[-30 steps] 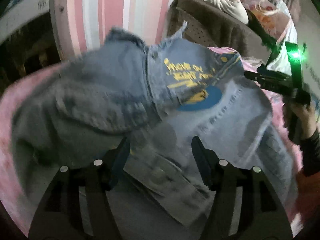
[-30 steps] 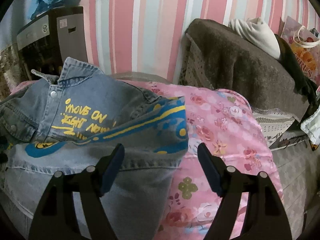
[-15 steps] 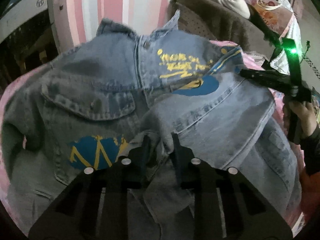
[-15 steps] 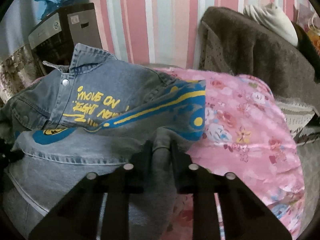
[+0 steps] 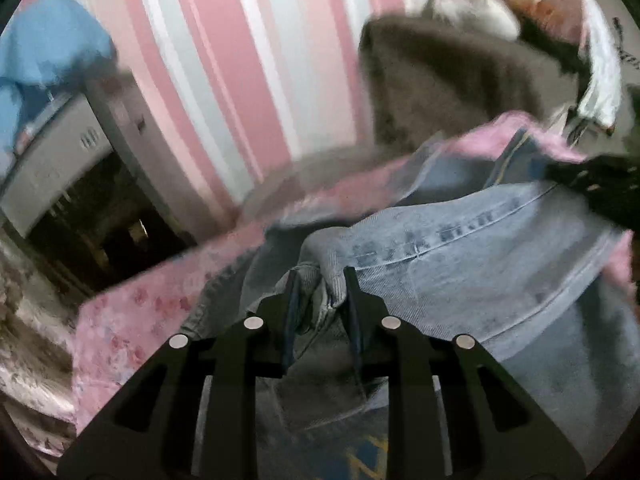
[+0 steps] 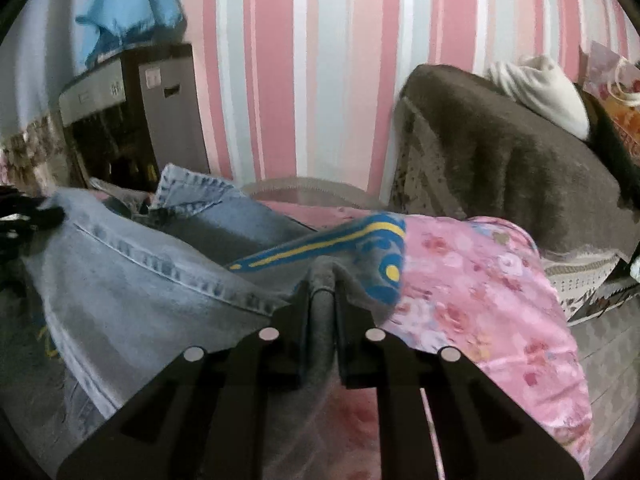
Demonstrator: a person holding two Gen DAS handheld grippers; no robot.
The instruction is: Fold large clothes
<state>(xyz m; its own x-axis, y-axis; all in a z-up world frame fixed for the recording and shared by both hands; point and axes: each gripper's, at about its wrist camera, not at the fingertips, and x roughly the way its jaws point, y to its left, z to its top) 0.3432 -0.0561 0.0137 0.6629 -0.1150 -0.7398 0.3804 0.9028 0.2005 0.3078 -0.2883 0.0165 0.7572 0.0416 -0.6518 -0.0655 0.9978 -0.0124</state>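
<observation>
1. The denim jacket (image 6: 132, 276) lies on the pink floral bedspread (image 6: 484, 292), bunched and partly doubled over, its pale inner side and a stitched seam turned up.
2. In the right wrist view its collar (image 6: 188, 192) stands up at the far edge, and a blue panel with a yellow stripe (image 6: 332, 240) runs across the fold towards the bedspread.
3. The left gripper (image 5: 320, 280) has just been closing, and its jaws now pinch a thick gathered fold of the denim (image 5: 480, 264) between them; the cloth bulges above the fingertips.
4. The right gripper (image 6: 322, 292) has likewise just been closing and is clamped on a narrow ridge of grey-blue denim, right beside the blue and yellow panel.
5. In the left wrist view, which is blurred, the right-hand tool appears as a dark shape (image 5: 596, 188) at the jacket's far right edge.
6. Behind the bed rises a wall with pink, white and pale green stripes (image 6: 320, 60).
7. To the right stands a brown covered seat (image 6: 512, 152) with a white cloth bundle (image 6: 544, 88) on top.
8. To the left is a grey cabinet (image 6: 132, 116) with a light blue cloth (image 6: 128, 12) heaped on it.
</observation>
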